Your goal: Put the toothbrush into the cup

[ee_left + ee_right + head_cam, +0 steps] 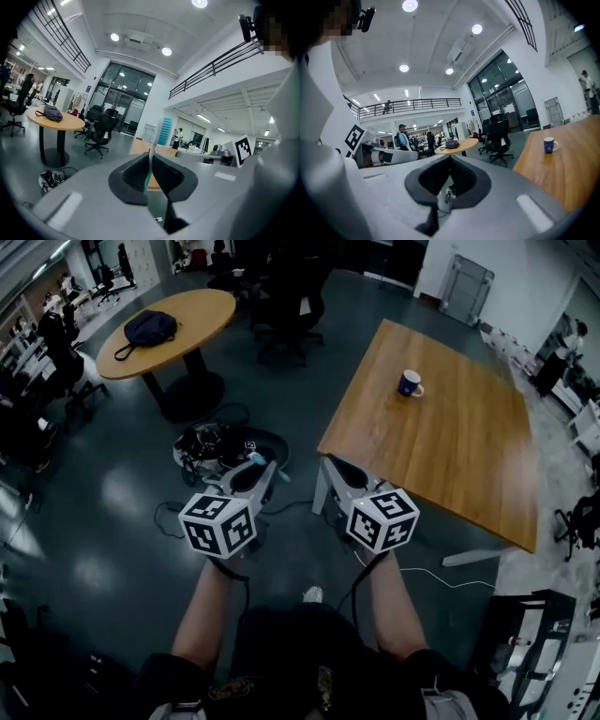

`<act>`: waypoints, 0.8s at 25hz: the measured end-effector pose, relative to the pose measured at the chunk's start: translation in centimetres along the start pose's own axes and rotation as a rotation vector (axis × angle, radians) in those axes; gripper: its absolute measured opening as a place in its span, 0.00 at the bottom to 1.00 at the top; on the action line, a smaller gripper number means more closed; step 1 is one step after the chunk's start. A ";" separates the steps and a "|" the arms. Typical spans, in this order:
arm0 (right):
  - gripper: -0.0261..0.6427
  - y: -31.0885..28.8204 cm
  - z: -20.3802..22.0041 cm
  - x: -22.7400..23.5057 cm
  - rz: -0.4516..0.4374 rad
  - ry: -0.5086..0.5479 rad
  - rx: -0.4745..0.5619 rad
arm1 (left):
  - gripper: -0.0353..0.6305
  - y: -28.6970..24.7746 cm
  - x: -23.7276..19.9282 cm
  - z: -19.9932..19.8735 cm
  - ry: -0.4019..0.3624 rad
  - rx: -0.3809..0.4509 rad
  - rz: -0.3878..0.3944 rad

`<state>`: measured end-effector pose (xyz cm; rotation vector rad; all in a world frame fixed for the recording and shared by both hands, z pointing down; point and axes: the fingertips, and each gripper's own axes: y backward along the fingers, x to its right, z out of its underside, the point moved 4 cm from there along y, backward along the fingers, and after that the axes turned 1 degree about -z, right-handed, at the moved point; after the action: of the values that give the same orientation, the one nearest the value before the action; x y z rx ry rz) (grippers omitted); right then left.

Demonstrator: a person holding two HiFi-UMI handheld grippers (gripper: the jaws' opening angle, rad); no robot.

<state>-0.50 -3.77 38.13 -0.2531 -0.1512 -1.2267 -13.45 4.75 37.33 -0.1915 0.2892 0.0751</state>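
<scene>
**A:** Where does the head view sit?

**B:** High up, facing steeply down past the left gripper (265, 472) and right gripper (336, 468) onto the floor (103, 512), with the worktop (450, 437) ahead at right.

**A:** And the gripper views?

**B:** Each rides close behind its own jaws and looks nearly level along them, so the jaws fill the lower frame. Each catches the other gripper at its inner edge.

**A:** What do they share?

**B:** All three show the round table (169, 329) and the worktop, both far from the gripper cameras. The cup (409, 383) shows in the head and right gripper views.
</scene>
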 end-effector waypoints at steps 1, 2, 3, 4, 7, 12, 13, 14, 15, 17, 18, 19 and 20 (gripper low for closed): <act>0.04 0.6 -0.3 1.3 0.019 -0.001 0.003 | 0.10 -1.4 0.7 0.0 -0.006 -0.012 0.019; 0.04 1.1 -0.5 2.5 0.039 -0.003 0.006 | 0.10 -2.8 1.4 0.0 -0.011 -0.023 0.038; 0.04 1.7 -0.7 3.7 0.059 -0.007 0.009 | 0.10 -4.0 2.0 0.0 -0.016 -0.033 0.057; 0.04 2.3 -0.8 4.9 0.080 -0.012 0.012 | 0.10 -5.2 2.6 0.1 -0.020 -0.041 0.076; 0.04 3.6 -0.9 8.4 0.146 -0.030 0.019 | 0.10 -9.0 4.1 0.3 -0.030 -0.062 0.139; 0.04 4.5 -0.6 14.3 0.264 -0.041 0.011 | 0.10 -16.3 5.2 0.9 -0.036 -0.098 0.250; 0.04 4.6 -0.8 15.4 0.292 -0.039 0.007 | 0.10 -17.9 5.4 0.9 -0.034 -0.104 0.277; 0.04 4.5 -1.1 16.6 0.321 -0.034 0.004 | 0.10 -19.6 5.5 0.8 -0.032 -0.108 0.308; 0.04 4.3 -1.4 17.6 0.348 -0.029 0.001 | 0.10 -21.1 5.5 0.7 -0.029 -0.113 0.337; 0.04 3.1 -1.8 19.2 0.389 -0.026 -0.011 | 0.10 -23.7 4.8 0.5 -0.022 -0.128 0.382; 0.04 2.4 -2.0 19.8 0.404 -0.026 -0.020 | 0.10 -24.8 4.4 0.4 -0.020 -0.135 0.401; 0.04 1.7 -2.2 20.5 0.419 -0.023 -0.030 | 0.10 -26.0 4.0 0.3 -0.019 -0.141 0.419; 0.04 1.2 -2.5 21.4 0.434 -0.017 -0.038 | 0.10 -27.4 3.8 0.0 -0.019 -0.144 0.439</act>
<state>7.65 -23.54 40.97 -0.3109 -0.0815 -0.7966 -7.00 -21.91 41.11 -0.2674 0.3033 0.5331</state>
